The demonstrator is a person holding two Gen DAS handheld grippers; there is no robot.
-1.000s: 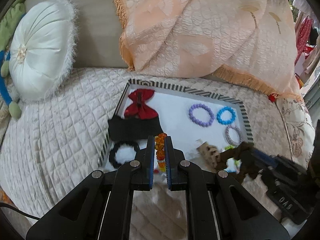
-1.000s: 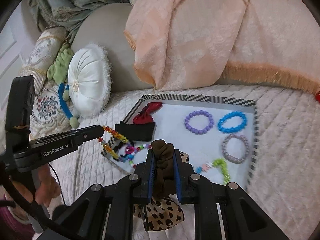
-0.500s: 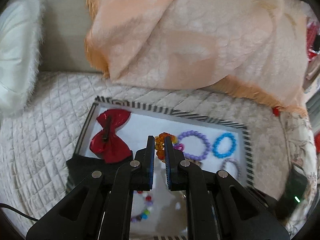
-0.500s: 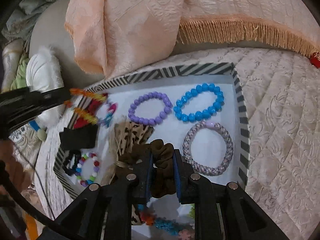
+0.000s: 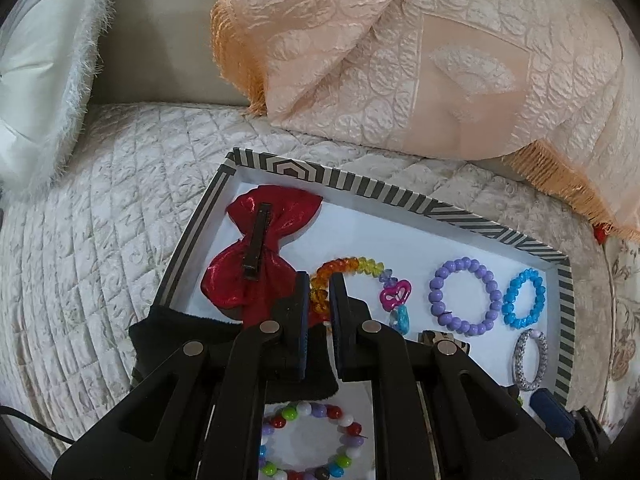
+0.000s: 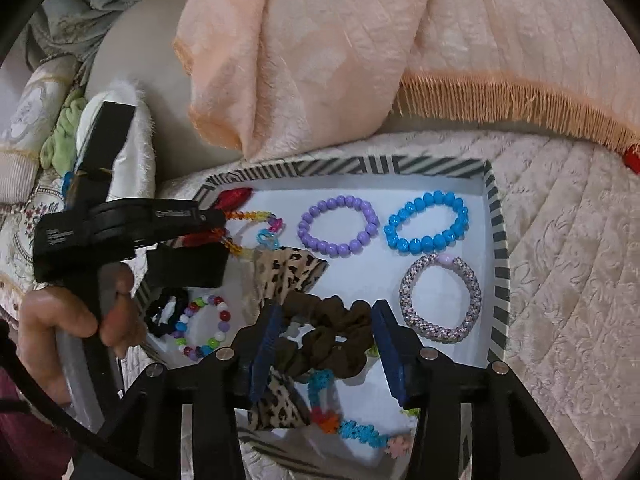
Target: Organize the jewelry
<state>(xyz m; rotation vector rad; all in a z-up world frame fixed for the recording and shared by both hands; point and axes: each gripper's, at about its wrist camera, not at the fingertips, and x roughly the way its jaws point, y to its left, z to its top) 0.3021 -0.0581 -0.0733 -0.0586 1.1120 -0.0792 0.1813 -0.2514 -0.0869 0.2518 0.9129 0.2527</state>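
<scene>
A cream quilted bedcover (image 5: 100,260) fills the background, with a peach fringed blanket (image 5: 400,60) at twelve o'clock, and on the quilt lies a striped-rim tray (image 6: 498,240) with a white floor. In the tray a red bow (image 5: 280,216) rests at ten o'clock, a purple bead bracelet (image 6: 338,226) and a blue bead bracelet (image 6: 426,224) lie side by side at one o'clock, and a leopard scrunchie (image 6: 286,270) is near the centre. The left gripper (image 5: 319,304) is clenched on the rainbow bead bracelet (image 5: 348,266) beside the bow, while the jaws of the right gripper (image 6: 326,344) are opening, their pads apart from the brown scrunchie (image 6: 328,336) lying between them at six o'clock.
</scene>
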